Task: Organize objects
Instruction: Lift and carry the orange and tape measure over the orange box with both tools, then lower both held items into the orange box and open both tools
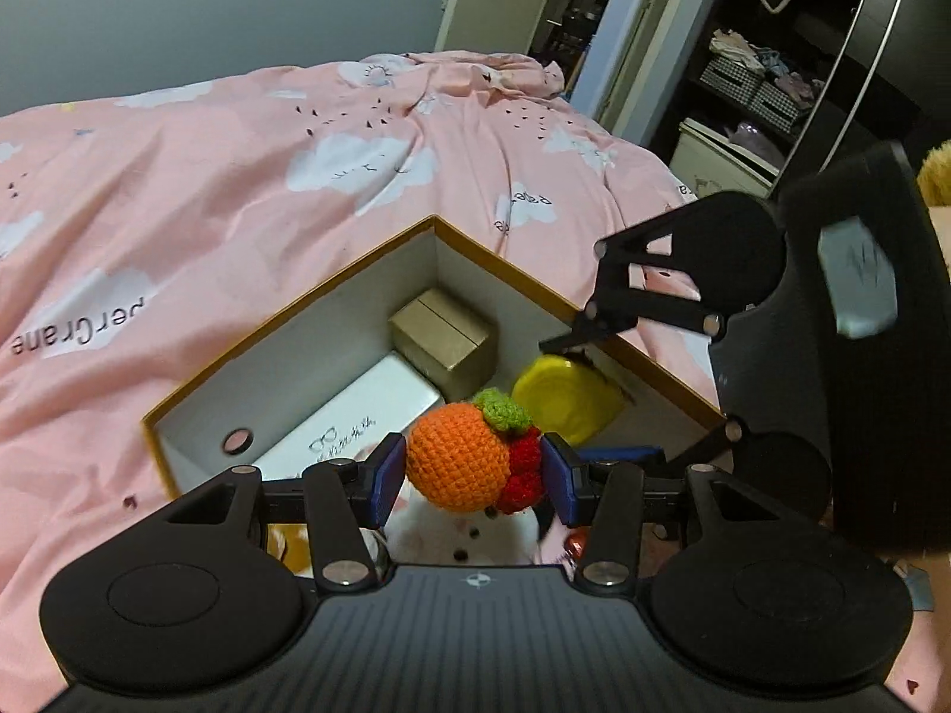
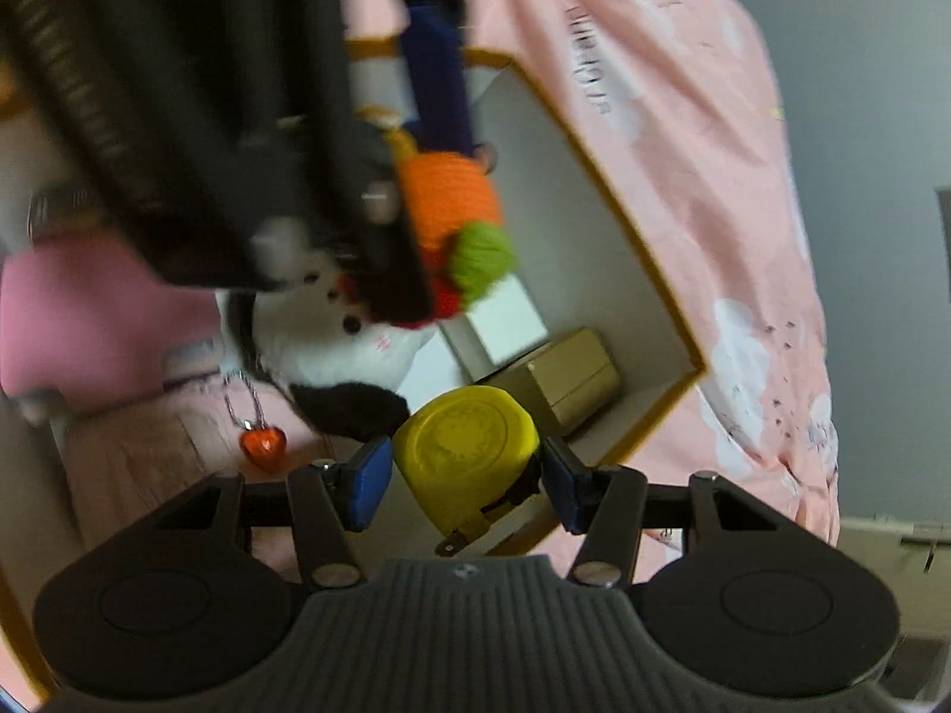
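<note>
Both grippers loaded over the box (image 1: pixel 285 321)

My left gripper (image 1: pixel 469 472) is clamped on the crochet orange (image 1: pixel 457 457); my right gripper (image 2: pixel 466 478) has the yellow tape (image 2: pixel 469 451) between its jaws, contact unclear; lower each onto bare floor beside the carton (image 1: pixel 443 336) before opening; duvet (image 1: pixel 178 190) print reads mirrored "perCrane"; white case (image 1: pixel 356 422) script unreadable.

A crocheted orange fruit (image 1: pixel 457 457) with a green top and red berries hangs above the open box (image 1: pixel 285 321), over a white plush toy (image 2: pixel 333 327). A yellow tape measure (image 2: pixel 469 451) sits near the box's right wall, beside a small tan carton (image 1: pixel 443 333) in the far corner.
</note>
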`<control>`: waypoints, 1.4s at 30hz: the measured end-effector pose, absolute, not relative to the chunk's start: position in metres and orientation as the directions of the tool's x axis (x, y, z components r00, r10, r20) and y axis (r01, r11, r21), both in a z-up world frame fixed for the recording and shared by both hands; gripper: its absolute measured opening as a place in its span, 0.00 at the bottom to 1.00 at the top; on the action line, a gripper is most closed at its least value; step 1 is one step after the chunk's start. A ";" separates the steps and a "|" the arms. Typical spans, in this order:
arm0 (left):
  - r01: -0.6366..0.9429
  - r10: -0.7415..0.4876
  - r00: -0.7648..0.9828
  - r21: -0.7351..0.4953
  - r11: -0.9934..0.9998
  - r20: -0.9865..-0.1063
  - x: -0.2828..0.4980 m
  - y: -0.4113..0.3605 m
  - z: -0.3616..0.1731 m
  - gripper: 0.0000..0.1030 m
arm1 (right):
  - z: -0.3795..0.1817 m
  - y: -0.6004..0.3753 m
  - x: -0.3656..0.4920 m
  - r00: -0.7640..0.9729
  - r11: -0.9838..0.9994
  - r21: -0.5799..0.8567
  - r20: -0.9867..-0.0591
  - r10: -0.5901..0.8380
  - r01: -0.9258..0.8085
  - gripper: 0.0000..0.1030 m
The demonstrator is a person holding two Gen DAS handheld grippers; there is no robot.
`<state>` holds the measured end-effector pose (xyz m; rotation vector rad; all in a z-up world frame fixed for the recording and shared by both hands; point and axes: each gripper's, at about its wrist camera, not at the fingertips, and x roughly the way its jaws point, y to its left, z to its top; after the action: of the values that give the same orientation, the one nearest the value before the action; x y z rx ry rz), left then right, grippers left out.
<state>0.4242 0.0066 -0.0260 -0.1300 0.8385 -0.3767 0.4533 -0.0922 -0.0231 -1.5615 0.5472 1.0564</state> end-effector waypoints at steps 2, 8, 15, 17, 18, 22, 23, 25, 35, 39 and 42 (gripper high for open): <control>0.279 -0.389 0.598 -0.273 0.921 -0.700 0.431 0.008 -0.031 0.54 | -0.029 -0.089 0.457 0.482 -0.307 -0.508 -0.861 0.161 -0.805 0.55; 0.290 -0.422 0.573 -0.308 0.906 -0.702 0.451 0.007 -0.047 0.54 | -0.042 -0.083 0.467 0.444 -0.372 -0.453 -0.889 0.114 -0.810 0.55; 0.276 -0.439 0.557 -0.341 0.899 -0.705 0.465 0.000 -0.059 0.54 | -0.044 -0.085 0.472 0.418 -0.382 -0.419 -0.904 0.090 -0.824 0.55; 0.263 -0.428 0.553 -0.338 0.904 -0.715 0.469 -0.003 -0.063 0.54 | -0.041 -0.085 0.472 0.421 -0.372 -0.425 -0.902 0.096 -0.825 0.56; 0.256 -0.423 0.548 -0.337 0.906 -0.722 0.471 -0.005 -0.064 0.54 | -0.038 -0.086 0.472 0.423 -0.371 -0.430 -0.900 0.103 -0.823 0.56; 0.218 -0.381 0.544 -0.312 0.925 -0.748 0.477 -0.011 -0.068 0.54 | -0.025 -0.087 0.473 0.441 -0.352 -0.455 -0.889 0.126 -0.818 0.57; 0.212 -0.380 0.543 -0.315 0.925 -0.749 0.478 -0.012 -0.069 0.54 | -0.021 -0.087 0.474 0.439 -0.341 -0.458 -0.888 0.136 -0.821 0.57; 0.209 -0.392 0.534 -0.333 0.920 -0.749 0.479 -0.013 -0.070 0.54 | -0.014 -0.088 0.476 0.424 -0.315 -0.449 -0.894 0.148 -0.836 0.57; 0.204 -0.408 0.523 -0.355 0.912 -0.748 0.472 -0.016 -0.059 0.58 | -0.002 -0.091 0.471 0.434 -0.277 -0.466 -0.885 0.171 -0.840 0.57; 0.207 -0.388 0.546 -0.329 0.921 -0.742 0.461 -0.018 -0.043 0.61 | 0.010 -0.094 0.465 0.439 -0.247 -0.475 -0.878 0.190 -0.844 0.57; 0.207 -0.361 0.572 -0.296 0.932 -0.737 0.448 -0.020 -0.029 0.61 | 0.021 -0.098 0.459 0.444 -0.212 -0.479 -0.875 0.193 -0.852 0.58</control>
<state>0.4478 -0.0202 -0.0286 -0.1849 0.9033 -0.3357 0.4590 -0.0980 0.0213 -1.4778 0.6135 1.0746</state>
